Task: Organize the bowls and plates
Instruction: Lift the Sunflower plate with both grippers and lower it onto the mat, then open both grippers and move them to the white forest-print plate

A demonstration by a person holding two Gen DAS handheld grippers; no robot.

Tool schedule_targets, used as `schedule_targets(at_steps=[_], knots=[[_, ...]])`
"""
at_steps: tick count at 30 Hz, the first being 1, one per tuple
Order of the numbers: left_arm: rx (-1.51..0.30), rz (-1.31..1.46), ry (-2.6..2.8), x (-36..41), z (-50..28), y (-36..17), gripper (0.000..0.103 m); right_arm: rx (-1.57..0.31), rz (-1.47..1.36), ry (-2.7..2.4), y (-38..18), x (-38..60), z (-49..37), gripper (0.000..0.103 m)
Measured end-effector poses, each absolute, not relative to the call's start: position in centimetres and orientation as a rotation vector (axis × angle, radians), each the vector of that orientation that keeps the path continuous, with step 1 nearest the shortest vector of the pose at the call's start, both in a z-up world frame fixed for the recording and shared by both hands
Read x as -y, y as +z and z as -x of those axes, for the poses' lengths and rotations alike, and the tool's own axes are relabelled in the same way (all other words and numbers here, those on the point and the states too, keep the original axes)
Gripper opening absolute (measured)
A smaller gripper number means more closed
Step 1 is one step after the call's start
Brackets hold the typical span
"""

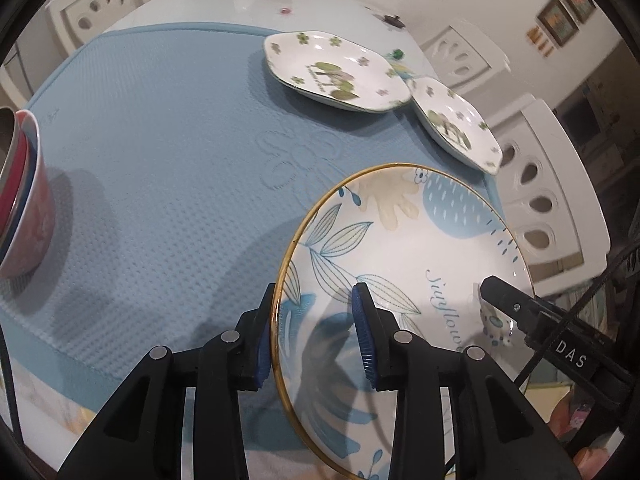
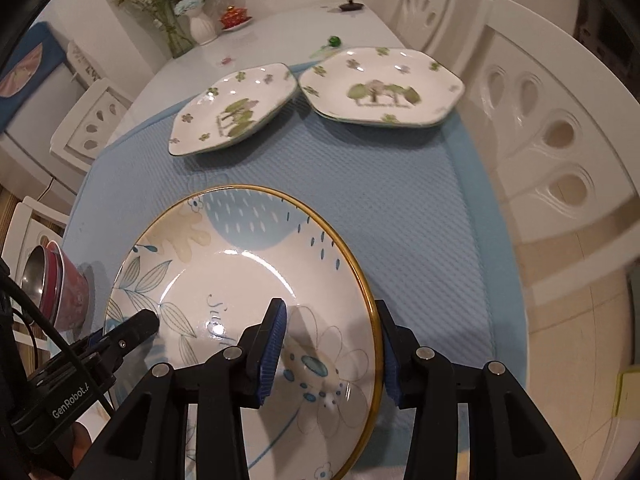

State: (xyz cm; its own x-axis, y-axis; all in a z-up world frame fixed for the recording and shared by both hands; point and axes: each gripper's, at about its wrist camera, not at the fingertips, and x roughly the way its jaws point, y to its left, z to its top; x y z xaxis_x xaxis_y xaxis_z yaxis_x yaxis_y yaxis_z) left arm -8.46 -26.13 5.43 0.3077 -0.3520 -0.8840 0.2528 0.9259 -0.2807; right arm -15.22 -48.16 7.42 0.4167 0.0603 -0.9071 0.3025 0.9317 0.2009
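Observation:
A round plate [image 1: 400,248] [image 2: 240,264] with a gold rim and a blue leaf print hangs tilted above the blue mat [image 1: 160,140] [image 2: 400,208] and casts a shadow on it. My left gripper [image 1: 314,296] is shut on its left rim, one pad outside and one inside. My right gripper [image 2: 330,308] is shut on the opposite rim in the same way. Each gripper also shows in the other's view, at the plate's far side. Two white hexagonal plates [image 1: 332,72] [image 2: 236,108] with a green tree print lie side by side at the mat's far end, the second [image 1: 456,124] [image 2: 384,88] beside the first.
Nested bowls [image 1: 24,200] [image 2: 60,284], red outside with a metal one inside, stand at the mat's left edge. White chairs [image 1: 536,200] [image 2: 540,128] ring the white table [image 1: 240,4]. A vase of flowers [image 2: 200,24], a red pot [image 2: 234,18] and a small dark lid [image 2: 351,6] sit at the far end.

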Motion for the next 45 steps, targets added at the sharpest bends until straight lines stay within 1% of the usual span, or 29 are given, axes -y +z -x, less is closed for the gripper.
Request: schedule_targets(at_steps=[10, 17, 20, 27, 31, 32, 34, 35, 36, 38, 39, 40, 41, 42, 45], knots=[[-1.247, -0.001, -0.388, 28.0, 8.9, 2.6, 0.032, -1.231, -0.47, -0.173, 3.3, 49.5, 16.4, 0.043], [-1.261, 0.008, -0.416, 27.6, 8.8, 1.8, 0.033, -1.238, -0.493, -0.15, 2.6, 49.7, 16.6, 0.043], [-1.278, -0.004, -0.427, 27.3, 8.8, 1.6, 0.031, -1.256, -0.511, -0.121, 2.4, 49.9, 16.5, 0.042], [-1.162, -0.054, -0.416, 26.3, 8.1, 5.3, 0.031, -1.19, -0.51, -0.082, 6.3, 51.7, 16.0, 0.042], [-1.083, -0.017, -0.422, 25.8, 5.7, 9.1, 0.031, -1.128, -0.57, -0.032, 8.9, 52.2, 14.8, 0.042], [-1.057, -0.019, -0.427, 25.8, 5.0, 10.2, 0.031, -1.114, -0.568, -0.024, 9.5, 52.1, 14.4, 0.042], [-0.996, -0.03, -0.449, 25.9, 3.4, 12.7, 0.031, -1.102, -0.566, -0.003, 10.5, 51.8, 13.1, 0.047], [-0.973, -0.038, -0.457, 26.0, 2.6, 13.8, 0.034, -1.099, -0.578, 0.021, 10.9, 51.3, 12.0, 0.047], [-0.953, -0.047, -0.466, 26.1, 1.7, 14.9, 0.034, -1.087, -0.598, 0.05, 11.5, 51.2, 11.2, 0.048], [-0.927, -0.06, -0.483, 26.2, -0.3, 16.8, 0.034, -1.056, -0.612, 0.077, 12.5, 50.7, 9.9, 0.053], [-0.919, -0.065, -0.491, 26.2, -1.5, 17.6, 0.038, -1.035, -0.615, 0.079, 13.1, 50.5, 9.1, 0.057], [-0.912, -0.062, -0.5, 26.2, -2.7, 18.3, 0.04, -1.017, -0.619, 0.082, 13.6, 50.2, 8.4, 0.057], [-0.912, -0.057, -0.509, 26.2, -3.7, 18.6, 0.045, -1.006, -0.626, 0.087, 13.9, 50.0, 7.8, 0.057], [-0.917, -0.057, -0.512, 26.2, -5.0, 18.8, 0.046, -1.001, -0.635, 0.088, 14.0, 49.7, 7.1, 0.057], [-0.969, -0.075, -0.509, 26.6, -9.4, 18.1, 0.046, -1.004, -0.675, 0.064, 13.6, 49.2, 4.5, 0.057]])
